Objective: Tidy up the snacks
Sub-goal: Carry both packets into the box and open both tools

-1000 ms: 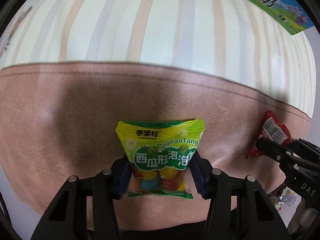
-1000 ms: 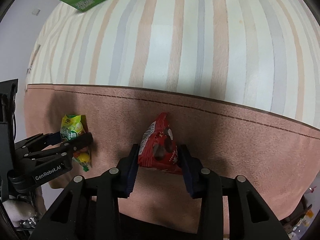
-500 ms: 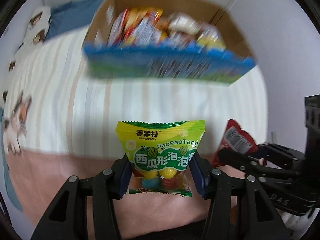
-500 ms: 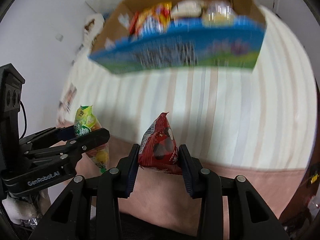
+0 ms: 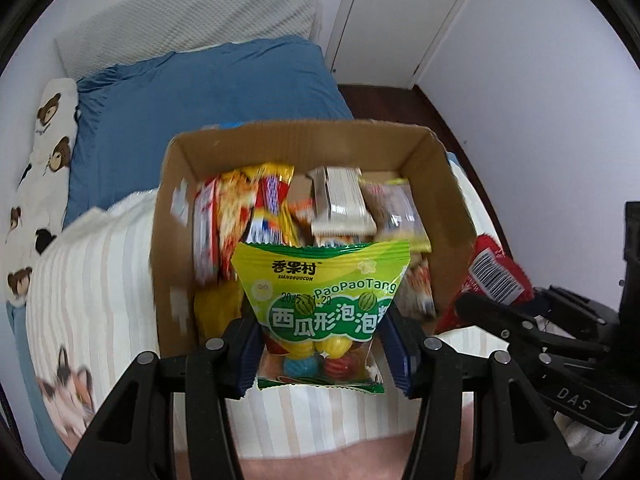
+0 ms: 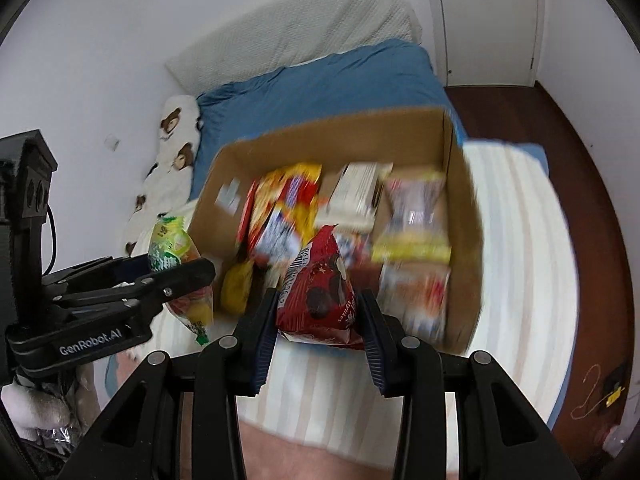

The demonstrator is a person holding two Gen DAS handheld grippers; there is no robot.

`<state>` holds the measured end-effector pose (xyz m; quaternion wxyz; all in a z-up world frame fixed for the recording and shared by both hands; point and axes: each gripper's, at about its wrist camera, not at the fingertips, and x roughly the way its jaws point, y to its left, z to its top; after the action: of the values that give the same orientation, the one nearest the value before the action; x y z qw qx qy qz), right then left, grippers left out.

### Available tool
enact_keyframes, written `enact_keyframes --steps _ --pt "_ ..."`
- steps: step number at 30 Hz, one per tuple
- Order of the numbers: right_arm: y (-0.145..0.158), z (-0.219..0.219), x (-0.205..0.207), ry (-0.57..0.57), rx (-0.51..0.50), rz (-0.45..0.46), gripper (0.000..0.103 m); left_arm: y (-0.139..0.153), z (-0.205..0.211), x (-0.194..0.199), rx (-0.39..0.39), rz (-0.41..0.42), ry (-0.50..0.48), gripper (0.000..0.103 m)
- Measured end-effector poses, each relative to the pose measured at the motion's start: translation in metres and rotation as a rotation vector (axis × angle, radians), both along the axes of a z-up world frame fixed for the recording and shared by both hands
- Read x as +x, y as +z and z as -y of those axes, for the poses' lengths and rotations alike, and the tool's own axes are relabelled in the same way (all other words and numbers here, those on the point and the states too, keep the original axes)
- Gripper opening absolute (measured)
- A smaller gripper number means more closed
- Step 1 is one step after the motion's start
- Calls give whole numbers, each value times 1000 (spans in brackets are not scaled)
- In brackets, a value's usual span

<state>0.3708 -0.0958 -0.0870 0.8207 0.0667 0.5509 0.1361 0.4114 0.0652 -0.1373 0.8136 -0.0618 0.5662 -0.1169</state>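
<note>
Box (image 5: 456, 184) lay straight ahead of both tongs; left gripper (image 5: 322, 354) clamped 1 green candy bag (image 5: 320, 300), right gripper (image 6: 318, 330) 1 red packet (image 6: 316, 296).

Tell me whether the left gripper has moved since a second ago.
Yes. The left gripper, shut on the green bubble-gum packet, has swung forward from above the pink blanket to the open cardboard box of snacks.

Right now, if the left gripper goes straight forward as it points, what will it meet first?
Probably the near wall of the box, or the snacks just inside it. The left gripper, shut on the green bag, points at the open box; depth is unclear.
</note>
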Motion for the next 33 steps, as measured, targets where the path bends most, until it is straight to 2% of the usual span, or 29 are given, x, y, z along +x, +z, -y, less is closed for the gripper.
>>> enact_keyframes --steps 7,12,14,15,16,18,20,21,26,30,33 --pt "-17 1 89 -44 -79 -24 42 -32 -3 87 2 -102 13 50" --pt "-47 6 139 -68 -126 -61 42 -54 -1 125 -2 -152 5 50" --pt "-56 10 151 -82 -121 -77 45 -65 2 138 -3 -173 -3 50" --pt "-63 13 159 -95 -117 -97 52 -71 3 143 -1 -188 -1 50" --pt "-66 16 162 -106 -119 -102 73 -77 3 147 -4 -201 5 53" --pt "-70 20 167 -112 -119 -107 90 -83 1 152 -24 -212 16 59" --pt "-74 23 166 -110 -129 -116 90 -84 -1 154 -15 -203 23 77" --pt "-74 25 166 -112 -143 -115 90 -85 -2 155 -2 -196 22 91" --pt "-80 26 158 -89 -167 -126 93 -80 -2 152 36 -176 20 93" --pt "-79 19 147 -80 -194 -128 96 -69 -4 140 77 -126 30 93" --pt "-78 16 136 -74 -214 -124 97 -64 -8 127 69 -114 42 93"
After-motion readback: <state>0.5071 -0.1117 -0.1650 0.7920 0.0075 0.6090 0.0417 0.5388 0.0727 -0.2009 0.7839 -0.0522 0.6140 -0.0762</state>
